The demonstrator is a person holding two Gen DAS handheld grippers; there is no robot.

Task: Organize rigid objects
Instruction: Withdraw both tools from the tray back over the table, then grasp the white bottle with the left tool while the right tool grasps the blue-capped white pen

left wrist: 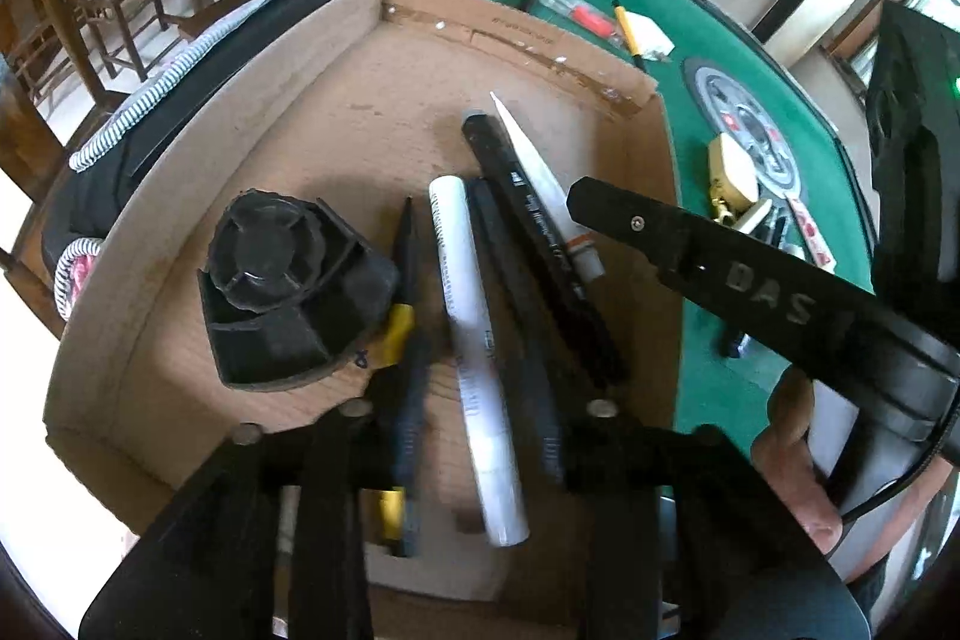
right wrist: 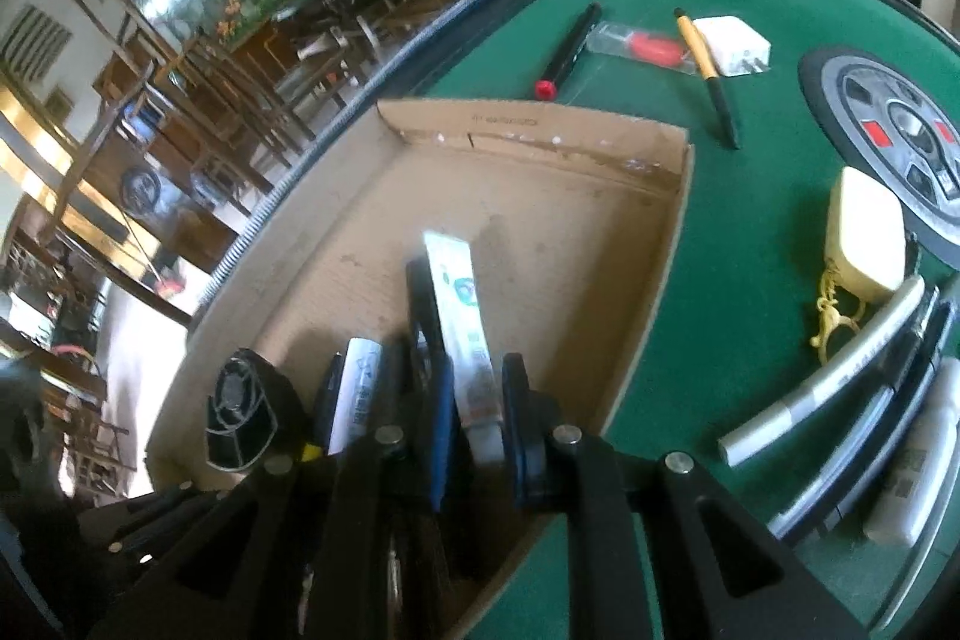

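Observation:
A cardboard box [left wrist: 540,40] on the green table holds a black fan-like part [left wrist: 288,280], a yellow-banded pen [left wrist: 405,322], a white marker [left wrist: 474,340], black markers [left wrist: 528,220] and a white tube [left wrist: 540,166]. My left gripper [left wrist: 477,409] hangs open over the box, with the white marker and pens lying loose below its jaws. My right gripper [right wrist: 480,424] is open at the box's right side. The white tube [right wrist: 459,304] lies between its blue pads [right wrist: 441,430], which stand just off it. One right finger [left wrist: 720,268] crosses the left wrist view.
Outside the box lie a red-capped black marker [right wrist: 567,52], a bagged red tool [right wrist: 642,46], a yellow pen [right wrist: 708,76], a white charger [right wrist: 735,43], a cream case [right wrist: 864,244] and several pens [right wrist: 822,388]. A round disc [right wrist: 888,136] sits in the felt. Chairs stand beyond.

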